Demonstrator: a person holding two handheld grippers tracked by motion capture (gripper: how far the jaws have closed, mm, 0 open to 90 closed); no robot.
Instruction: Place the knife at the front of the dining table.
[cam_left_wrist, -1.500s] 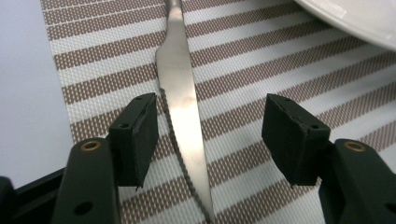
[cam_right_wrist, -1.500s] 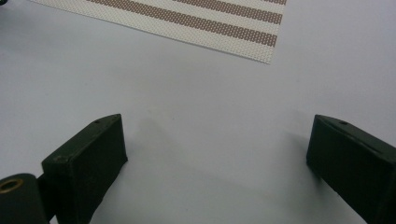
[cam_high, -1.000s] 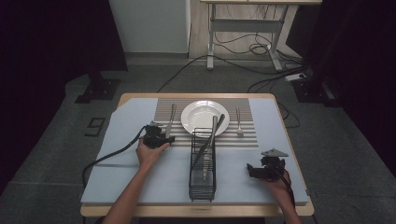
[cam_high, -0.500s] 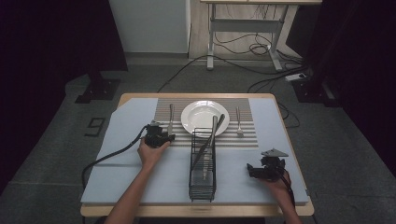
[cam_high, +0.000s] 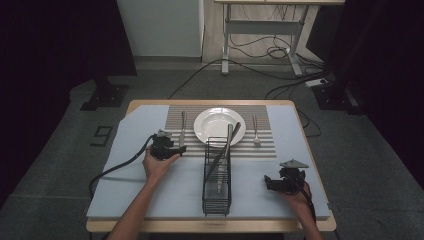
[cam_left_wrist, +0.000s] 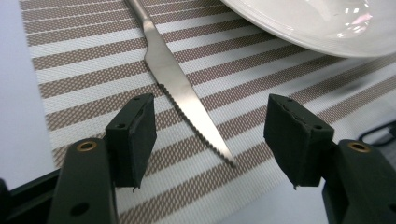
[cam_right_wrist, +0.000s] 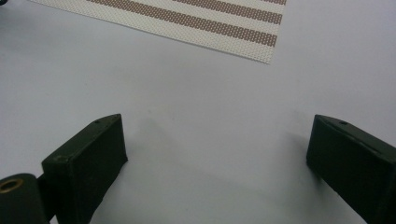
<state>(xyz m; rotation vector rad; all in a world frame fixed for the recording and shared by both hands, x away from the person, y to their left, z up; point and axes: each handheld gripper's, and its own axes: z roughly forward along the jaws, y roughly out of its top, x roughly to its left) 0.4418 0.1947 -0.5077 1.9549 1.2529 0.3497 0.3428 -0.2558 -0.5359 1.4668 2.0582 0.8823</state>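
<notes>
A serrated steel knife (cam_left_wrist: 182, 93) lies flat on the striped placemat (cam_left_wrist: 84, 70), left of the white plate (cam_left_wrist: 327, 28). My left gripper (cam_left_wrist: 212, 130) hovers low over the knife's tip. Its jaws have just been opening and now stand wide, with the blade tip between them untouched. From above, the left gripper (cam_high: 172, 148) sits at the near end of the knife (cam_high: 183, 127). My right gripper (cam_high: 269, 183) rests open near the table's front right. Between its pads (cam_right_wrist: 93, 158) there is only the pale blue mat.
A black wire rack (cam_high: 217, 175) stands mid-table with a long utensil (cam_high: 227, 145) leaning out of it toward the plate (cam_high: 220, 126). A fork (cam_high: 255, 130) lies right of the plate. The placemat's corner (cam_right_wrist: 252, 49) is ahead of the right gripper.
The left gripper has shifted only slightly beside the knife. The right gripper has kept still.
</notes>
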